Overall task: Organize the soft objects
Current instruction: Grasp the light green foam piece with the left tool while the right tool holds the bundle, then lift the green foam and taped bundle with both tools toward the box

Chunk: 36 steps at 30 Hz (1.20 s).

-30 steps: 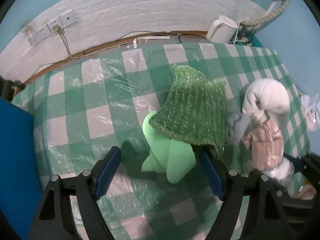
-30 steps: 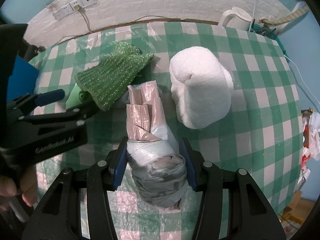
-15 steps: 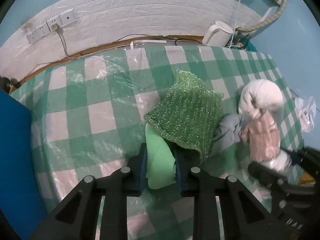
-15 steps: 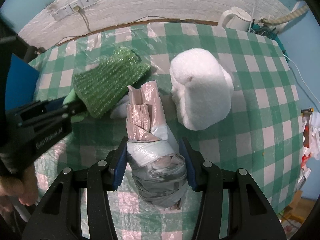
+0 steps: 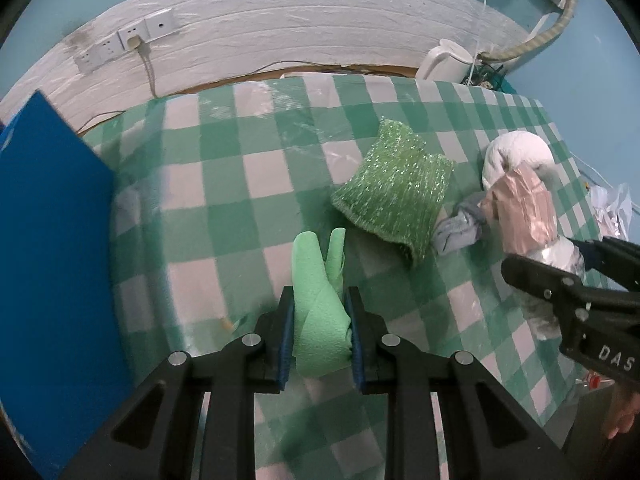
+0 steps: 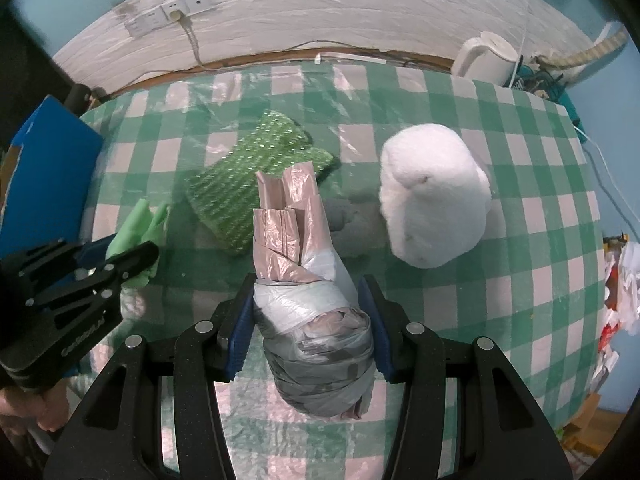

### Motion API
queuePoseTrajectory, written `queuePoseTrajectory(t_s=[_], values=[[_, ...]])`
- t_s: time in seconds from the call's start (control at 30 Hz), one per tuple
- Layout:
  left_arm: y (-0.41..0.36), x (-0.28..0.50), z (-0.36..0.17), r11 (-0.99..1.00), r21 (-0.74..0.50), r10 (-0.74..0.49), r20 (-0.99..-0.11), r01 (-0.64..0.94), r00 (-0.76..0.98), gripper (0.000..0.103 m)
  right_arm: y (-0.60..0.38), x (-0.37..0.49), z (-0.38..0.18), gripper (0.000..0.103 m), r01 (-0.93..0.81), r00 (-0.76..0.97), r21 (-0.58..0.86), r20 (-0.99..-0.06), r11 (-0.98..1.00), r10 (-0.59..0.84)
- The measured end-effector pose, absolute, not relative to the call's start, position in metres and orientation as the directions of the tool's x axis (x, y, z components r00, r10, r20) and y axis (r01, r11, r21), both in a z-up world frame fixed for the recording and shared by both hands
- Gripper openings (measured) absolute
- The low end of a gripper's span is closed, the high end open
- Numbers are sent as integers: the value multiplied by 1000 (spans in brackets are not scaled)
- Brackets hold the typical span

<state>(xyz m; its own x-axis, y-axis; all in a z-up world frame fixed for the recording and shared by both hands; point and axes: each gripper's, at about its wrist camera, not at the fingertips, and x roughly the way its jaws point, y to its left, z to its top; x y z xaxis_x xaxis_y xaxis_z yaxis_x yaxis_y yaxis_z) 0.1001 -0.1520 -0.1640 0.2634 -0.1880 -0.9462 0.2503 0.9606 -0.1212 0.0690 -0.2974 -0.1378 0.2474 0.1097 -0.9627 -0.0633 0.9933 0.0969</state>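
on the green-checked tablecloth (image 5: 224,208), the left gripper (image 5: 320,320), wide open a second ago, now pinches the green foam sheet (image 5: 318,304) clear of the sparkly green scouring cloth (image 5: 394,196) at 1 o'clock, while the right gripper (image 6: 308,328) stays clamped on the plastic-bag bundle (image 6: 308,300), so sorting can proceed.

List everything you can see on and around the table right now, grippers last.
light green foam piece: 1, pale green, clamped in the left gripper
glitter cloth: 1, sparkly green, mid-table
grey cloth: 1, grey, just right of the glitter cloth
plastic bag bundle: 1, pink and grey-white, clamped in the right gripper
fluffy roll: 1, white, right of the bundle
tablecloth: 1, green and white check under clear plastic
blue board: 1, blue, left table edge
kettle: 1, white, far right corner
wall sockets: one row, white, one plugged in
left hand-held gripper: 1, black with blue pads, shut
right hand-held gripper: 1, black with blue pads, shut
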Motion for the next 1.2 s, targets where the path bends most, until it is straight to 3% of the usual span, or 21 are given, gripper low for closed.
queuePoseTrajectory(t_s=[1.2], values=[[-93, 42, -76, 979, -6, -98, -891, 206, 444, 24, -231, 42, -82, 50, -208, 315, 71, -939, 976, 135]])
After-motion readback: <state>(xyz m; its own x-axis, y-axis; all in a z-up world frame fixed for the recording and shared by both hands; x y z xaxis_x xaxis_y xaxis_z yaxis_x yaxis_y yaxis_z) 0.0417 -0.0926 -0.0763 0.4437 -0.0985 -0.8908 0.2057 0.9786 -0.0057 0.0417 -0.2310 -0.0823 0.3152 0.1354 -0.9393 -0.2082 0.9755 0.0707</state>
